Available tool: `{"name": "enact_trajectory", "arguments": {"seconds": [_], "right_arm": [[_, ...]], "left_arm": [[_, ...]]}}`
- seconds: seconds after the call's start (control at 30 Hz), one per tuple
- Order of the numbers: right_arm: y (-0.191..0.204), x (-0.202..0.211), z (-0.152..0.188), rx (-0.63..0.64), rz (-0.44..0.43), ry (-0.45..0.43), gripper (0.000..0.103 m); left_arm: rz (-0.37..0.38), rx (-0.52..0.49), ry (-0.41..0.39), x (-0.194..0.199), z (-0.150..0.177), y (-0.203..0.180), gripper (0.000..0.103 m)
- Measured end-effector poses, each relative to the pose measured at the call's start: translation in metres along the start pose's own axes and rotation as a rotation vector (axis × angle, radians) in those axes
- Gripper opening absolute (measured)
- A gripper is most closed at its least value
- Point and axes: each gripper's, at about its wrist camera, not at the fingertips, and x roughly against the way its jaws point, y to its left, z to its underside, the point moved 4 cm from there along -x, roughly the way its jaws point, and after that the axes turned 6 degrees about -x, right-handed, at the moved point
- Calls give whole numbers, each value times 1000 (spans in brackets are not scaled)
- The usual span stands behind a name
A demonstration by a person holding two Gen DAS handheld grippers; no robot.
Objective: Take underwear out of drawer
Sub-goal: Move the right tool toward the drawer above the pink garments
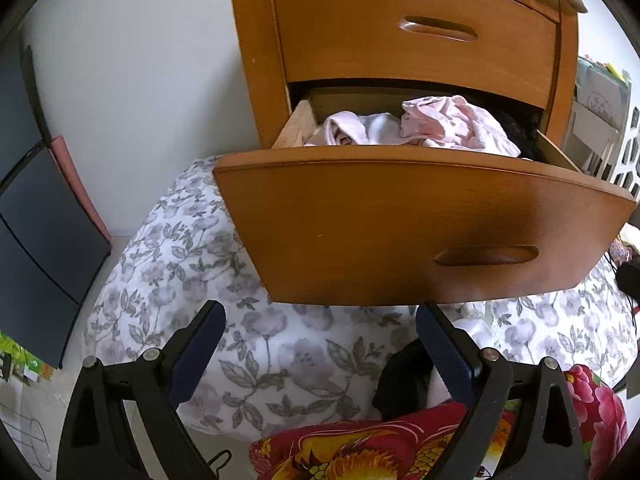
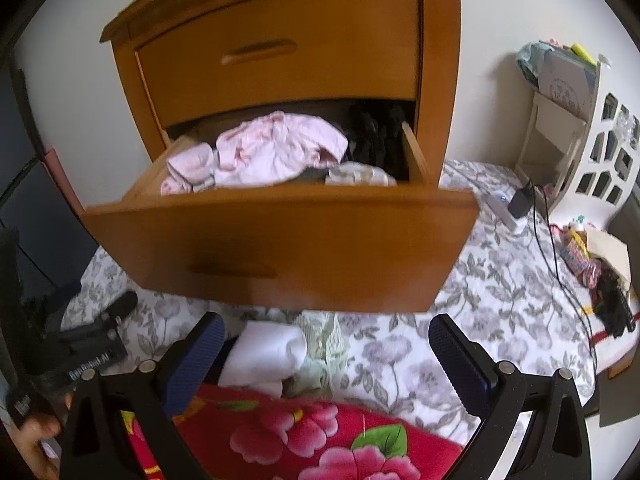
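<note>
**Right wrist view: drawer open, nothing picked yet**

Right wrist view first: the right gripper (image 2: 326, 354) hangs low in front of the drawer (image 2: 280, 240) with its jaws spread wide and nothing between them. Below it, on the floral bedspread (image 2: 500, 300), lie a folded white garment (image 2: 268, 356) and a pale lace piece (image 2: 324, 348). The left gripper (image 1: 320, 344) is likewise released and empty, held below the drawer front, over the bedspread and a red flowered blanket (image 1: 360, 452).

The lower drawer is pulled well out of the wooden chest (image 1: 420, 32), so the opening step looks done. The taking-out proper seems yet to begin, unless the pieces on the bed came from it, which I cannot tell.

The underwear (image 2: 280, 148) sits inside the drawer, heaped above its rim: soft, crumpled pink and white cloth, with dark garments (image 2: 376, 136) to its right.
</note>
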Motion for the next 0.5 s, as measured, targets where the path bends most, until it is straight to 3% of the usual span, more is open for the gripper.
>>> {"name": "enact_trajectory", "arguments": {"seconds": [0.33, 0.5], "right_arm": [[21, 9, -41, 59, -23, -32, 103], [29, 19, -69, 27, -95, -75, 103]], "left_arm": [[-21, -5, 4, -1, 1, -1, 96], [-17, 10, 4, -1, 2, 1, 96]]}}
